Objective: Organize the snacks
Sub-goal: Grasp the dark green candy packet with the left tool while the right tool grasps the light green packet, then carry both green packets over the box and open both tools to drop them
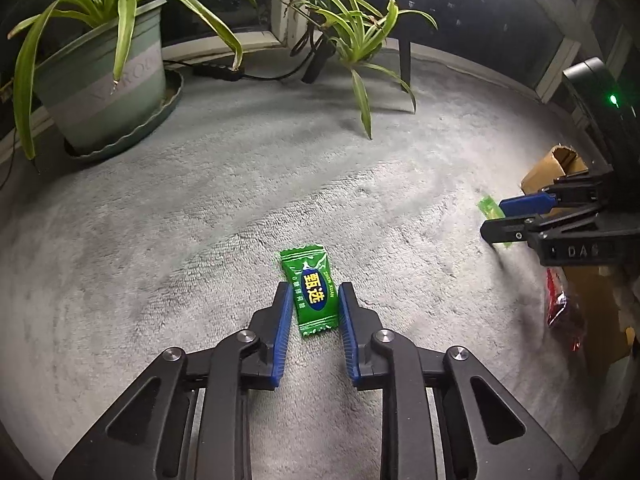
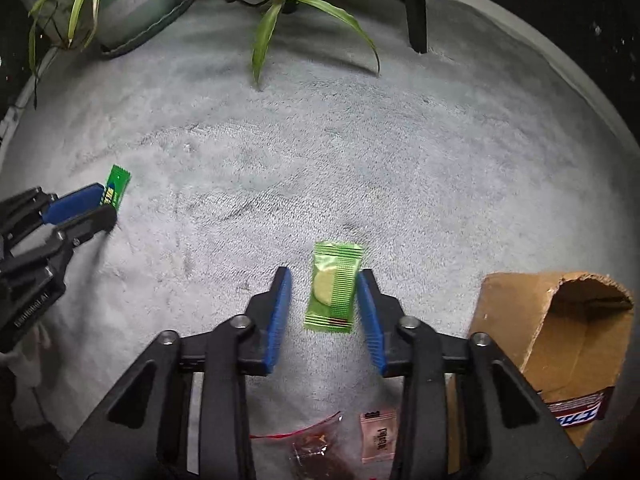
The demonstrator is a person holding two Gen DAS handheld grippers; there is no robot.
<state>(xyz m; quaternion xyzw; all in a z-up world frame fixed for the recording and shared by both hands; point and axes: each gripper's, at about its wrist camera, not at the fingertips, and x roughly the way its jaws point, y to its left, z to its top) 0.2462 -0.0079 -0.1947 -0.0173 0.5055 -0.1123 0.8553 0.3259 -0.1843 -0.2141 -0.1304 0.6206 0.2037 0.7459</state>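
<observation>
Left wrist view: left gripper (image 1: 311, 294) low over the grey carpet (image 1: 200, 208), jaws parted. The dark green candy packet (image 1: 310, 292) lies flat between the two blue pads (image 1: 282, 332) — near end well inside the gap, far end past the fingertips; the right pad looks to be at its edge, the left pad just beside it. Off to the right, the right gripper (image 1: 494, 216) hangs over a light green packet (image 1: 490, 210); a red wrapper (image 1: 562, 312) and a cardboard box (image 1: 560, 168) lie near it. A potted spider plant (image 1: 104, 80) stands at the far left.

Right wrist view: right gripper (image 2: 324, 280) spread wide, gripping nothing. The light green packet lies flat on the carpet between the fingers, closer to the right pad — touching or just beside it, hard to tell. The cardboard box, open end up, sits to the right, a chocolate bar (image 2: 576, 410) against it. A pink sachet (image 2: 378, 436) and a clear bag with red trim (image 2: 312, 444) lie beneath the gripper. Left gripper at far left, over the dark green candy packet.
</observation>
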